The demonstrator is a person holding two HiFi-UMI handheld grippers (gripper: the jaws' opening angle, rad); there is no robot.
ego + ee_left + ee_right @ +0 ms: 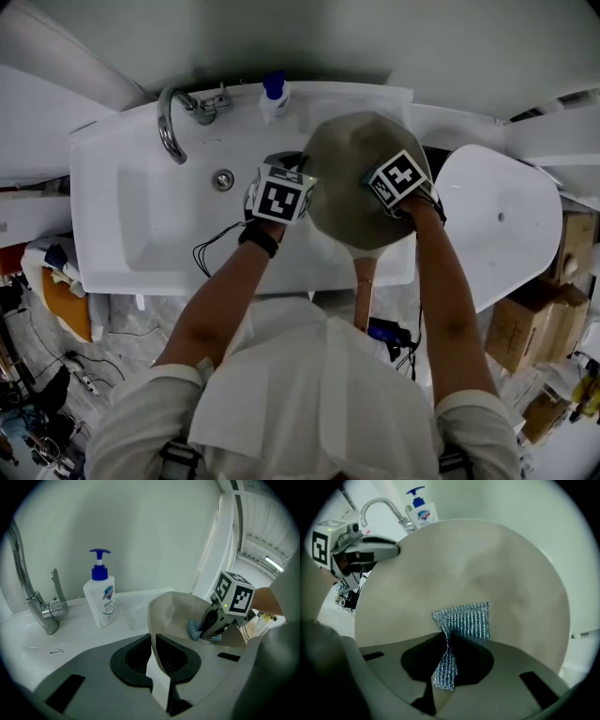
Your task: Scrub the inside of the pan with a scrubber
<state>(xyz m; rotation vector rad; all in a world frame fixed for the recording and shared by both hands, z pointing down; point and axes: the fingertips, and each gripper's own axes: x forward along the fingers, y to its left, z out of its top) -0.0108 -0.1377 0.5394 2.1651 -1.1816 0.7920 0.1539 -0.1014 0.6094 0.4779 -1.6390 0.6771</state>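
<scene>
A beige round pan point(349, 155) is held tilted over the right end of the white sink point(141, 216), with its wooden handle point(364, 281) pointing toward me. My left gripper point(153, 641) is shut on the pan's rim point(154, 613); in the head view its marker cube point(281, 197) sits at the pan's left edge. My right gripper point(446, 641) is shut on a blue-silver mesh scrubber point(464, 620), whose free end lies flat against the pan's inner surface point(487, 564). From the left gripper view the scrubber point(194, 629) shows inside the pan under the right gripper point(219, 620).
A chrome faucet point(172, 122) and a soap pump bottle point(274, 97) stand at the sink's back edge, with the drain point(223, 179) left of the pan. A white oval tub point(506, 225) is to the right, and cardboard boxes point(525, 323) are on the floor beyond it.
</scene>
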